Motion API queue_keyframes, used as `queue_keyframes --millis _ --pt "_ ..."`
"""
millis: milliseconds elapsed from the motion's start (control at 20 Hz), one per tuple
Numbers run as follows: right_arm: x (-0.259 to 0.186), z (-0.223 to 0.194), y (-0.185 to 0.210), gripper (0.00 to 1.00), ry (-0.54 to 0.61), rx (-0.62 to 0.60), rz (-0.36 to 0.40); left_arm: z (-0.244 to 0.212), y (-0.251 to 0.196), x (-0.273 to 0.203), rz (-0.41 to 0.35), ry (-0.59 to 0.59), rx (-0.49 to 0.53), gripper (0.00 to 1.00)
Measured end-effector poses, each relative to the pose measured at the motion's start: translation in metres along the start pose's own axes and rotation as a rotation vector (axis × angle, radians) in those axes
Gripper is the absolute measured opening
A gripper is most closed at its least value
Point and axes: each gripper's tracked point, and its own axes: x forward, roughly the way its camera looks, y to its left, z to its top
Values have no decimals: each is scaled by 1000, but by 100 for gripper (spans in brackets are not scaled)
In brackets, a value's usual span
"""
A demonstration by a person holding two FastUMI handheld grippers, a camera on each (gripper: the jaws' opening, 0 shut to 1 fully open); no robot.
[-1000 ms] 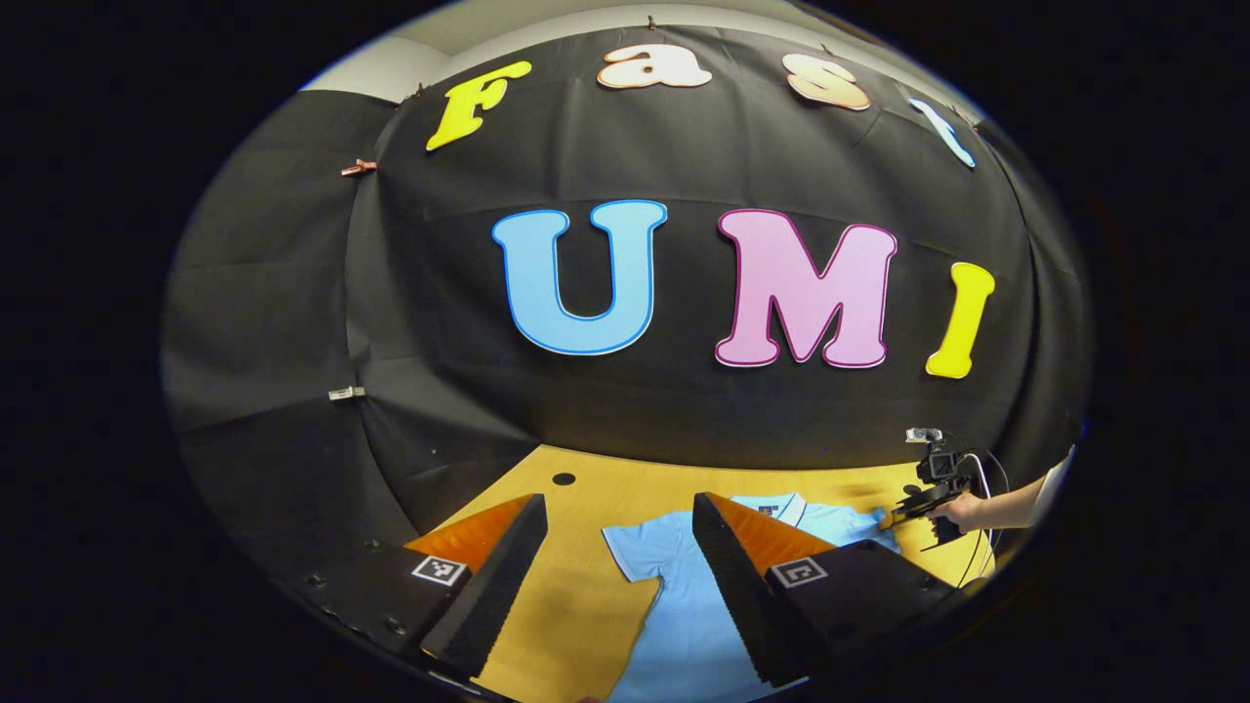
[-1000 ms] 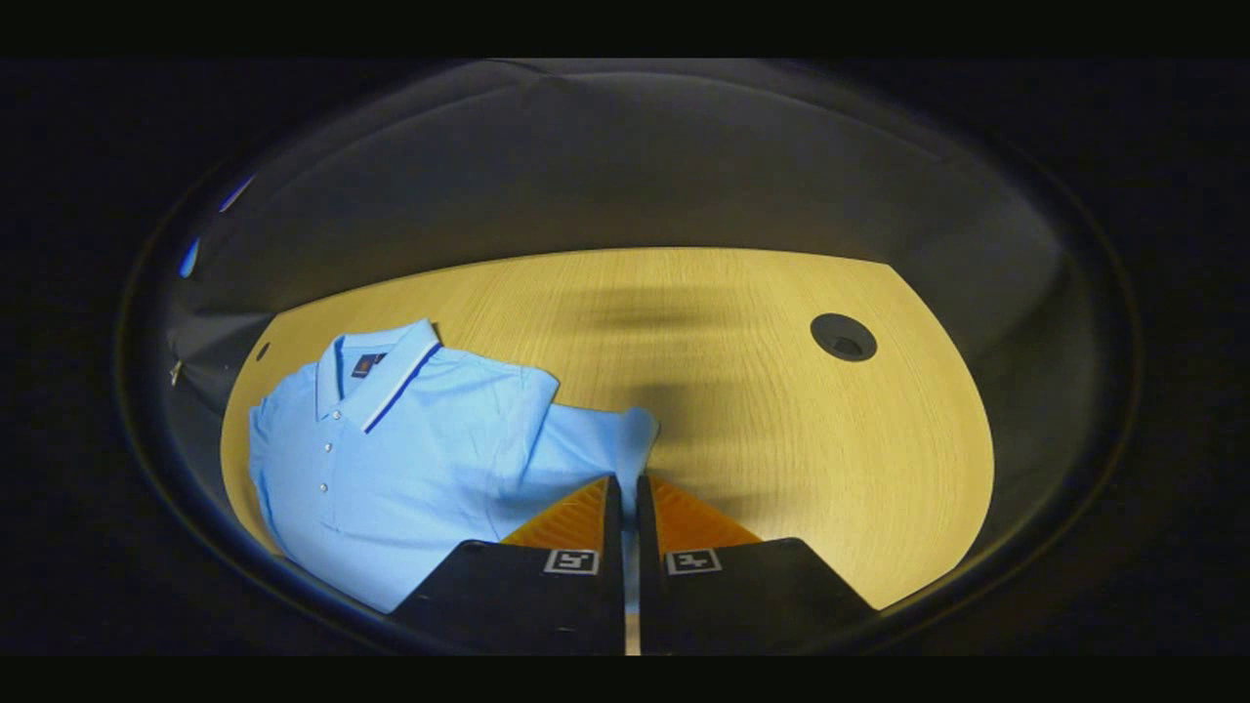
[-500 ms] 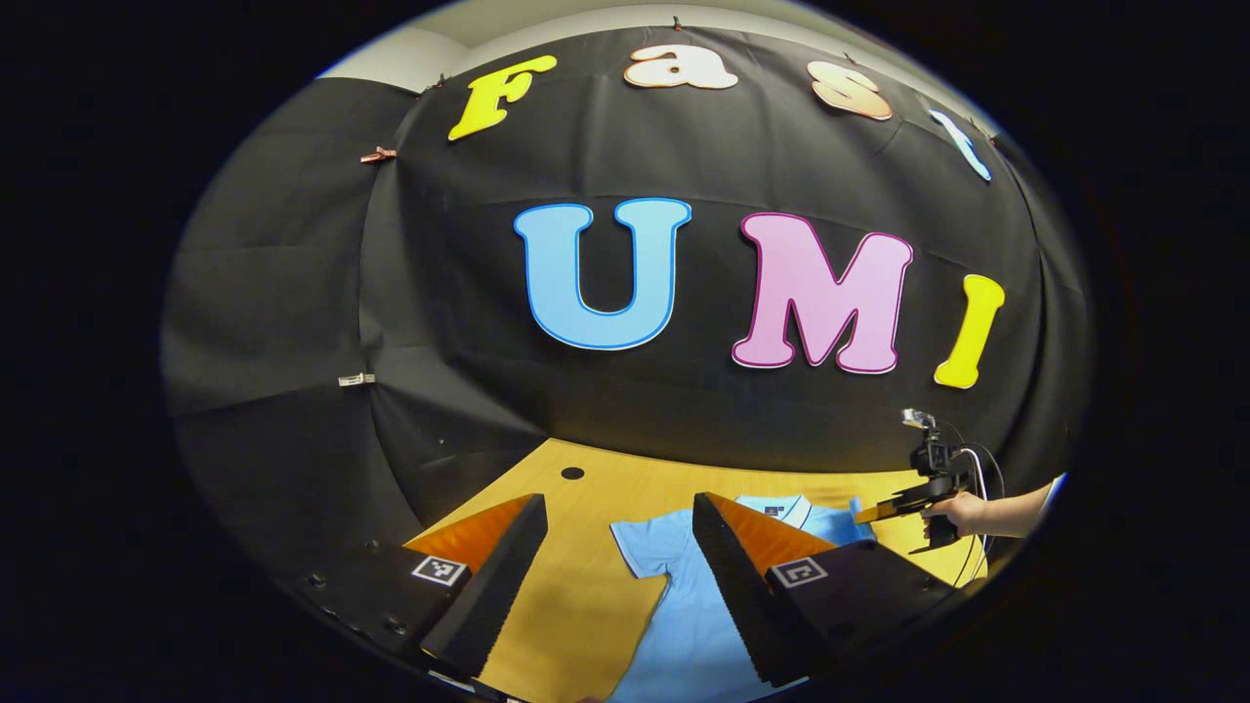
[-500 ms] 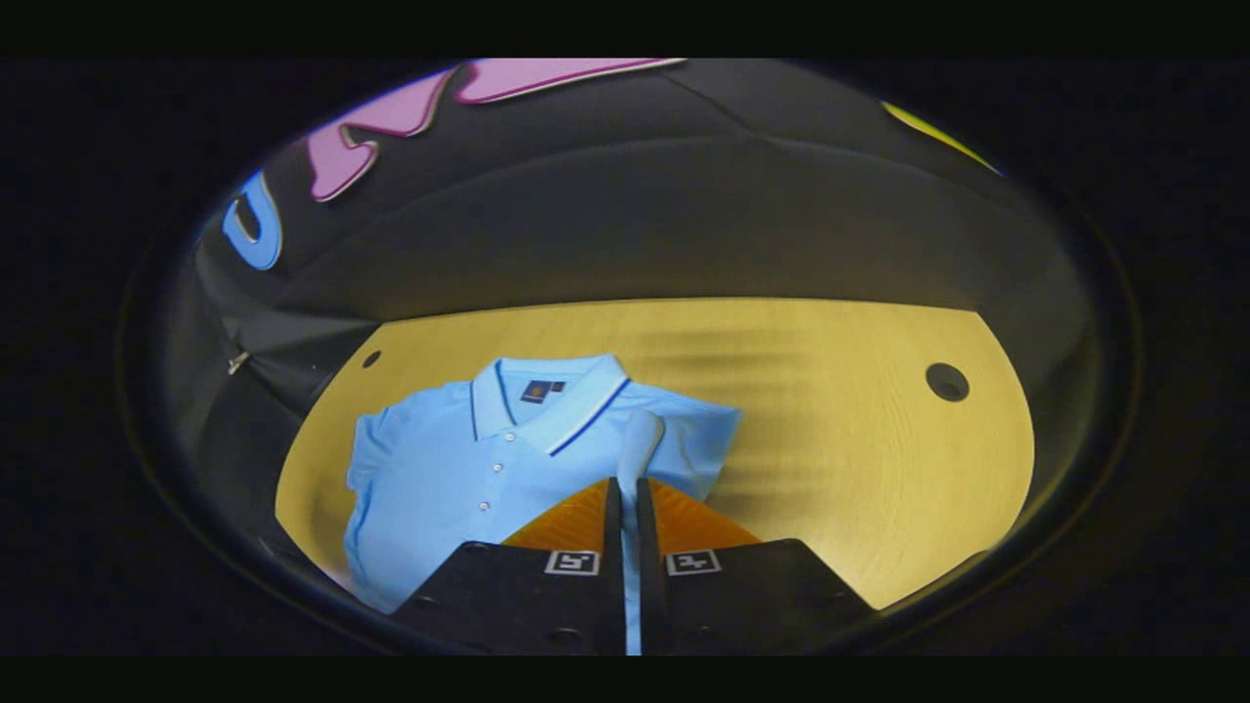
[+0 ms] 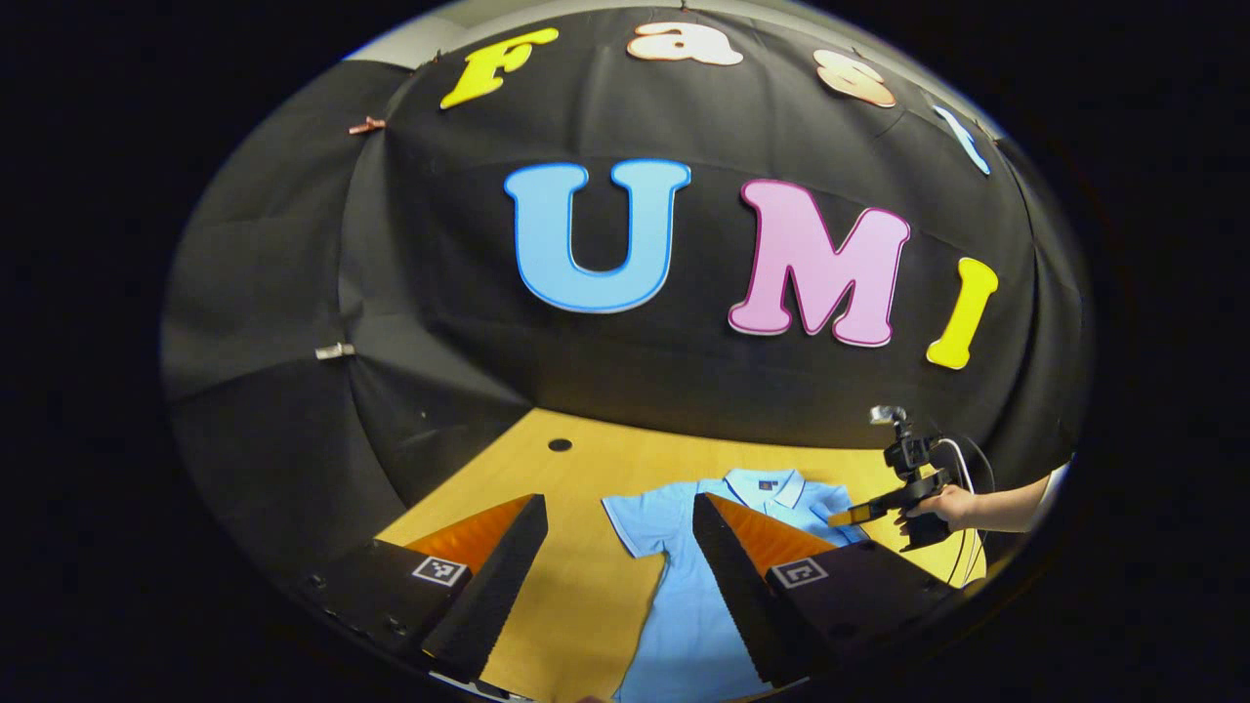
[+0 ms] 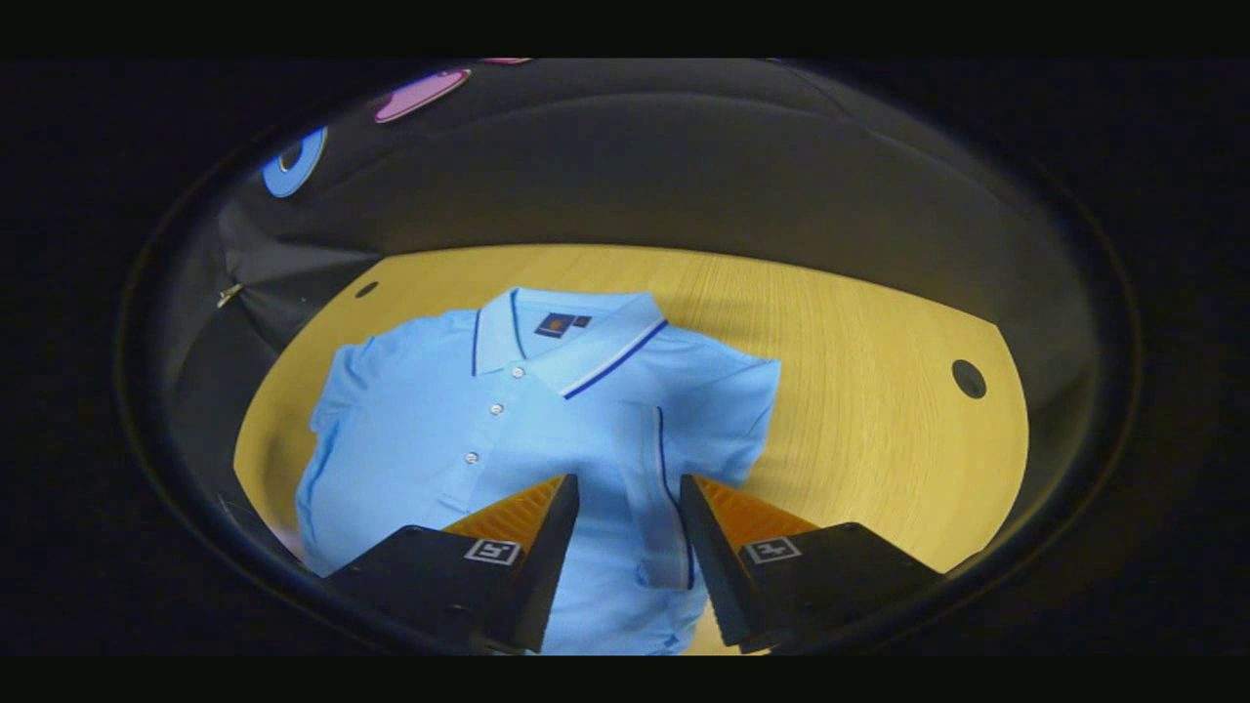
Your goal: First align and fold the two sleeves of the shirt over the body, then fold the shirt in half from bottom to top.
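Observation:
A light blue polo shirt (image 6: pixel 469 410) lies face up on the wooden table (image 6: pixel 859 391), collar toward the far edge. One sleeve (image 6: pixel 645 439), with dark trim, is folded over the body and lies loose below my right gripper (image 6: pixel 627 483), whose fingers stand open on either side of it. The other sleeve (image 6: pixel 337 391) is still spread out to the side. In the left gripper view, my left gripper (image 5: pixel 617 508) hovers open and holds nothing, above the table before that spread sleeve (image 5: pixel 635 517). Farther right, a hand (image 5: pixel 952 508) holds the right gripper (image 5: pixel 864 510) over the shirt (image 5: pixel 684 596).
The table has round cable holes (image 6: pixel 969 378) (image 6: pixel 366 289) (image 5: pixel 560 444) near its far corners. Black cloth walls the booth behind and at both sides. Bare wood (image 5: pixel 576 586) shows to the left of the shirt.
My right gripper carried the sleeve over the shirt's body, then opened and let it drop there. My left gripper stayed open and tipped down slightly.

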Motion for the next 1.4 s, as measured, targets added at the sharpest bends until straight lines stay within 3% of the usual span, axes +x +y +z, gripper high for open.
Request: queue_keyframes --millis 250,300,350,400,600,800,950,1150,1250,1300,1350,1400 --pt "-81 4 -10 79 -119 110 44 -35 -1 112 -85 161 -106 98" --pt "-95 -1 -19 79 -134 130 35 -43 -4 140 -95 194 -121 98" --pt "-109 -8 -28 70 -144 151 23 -56 -6 168 -94 237 -121 98" --pt "-123 -16 -38 79 -152 179 10 -71 -8 194 -86 290 -101 98" --pt "-155 -63 -77 79 -142 275 -61 -123 -13 271 -65 429 44 97" --pt "-175 -112 -112 79 -96 337 -144 -141 -21 316 -45 476 119 96" --pt "-185 -123 -122 79 -97 380 -164 -157 -8 332 1 504 203 95" --pt "-187 -121 -124 79 -102 395 -171 -195 0 331 25 625 191 94" --pt "-186 -117 -121 79 -107 400 -160 -193 -7 339 15 598 146 95" --pt "-185 -115 -119 79 -109 398 -155 -187 -9 339 5 575 147 87" --pt "-185 -114 -118 79 -108 397 -151 -189 -9 338 -3 590 160 86" --pt "-184 -114 -116 79 -104 394 -147 -190 -12 341 -10 577 168 66"
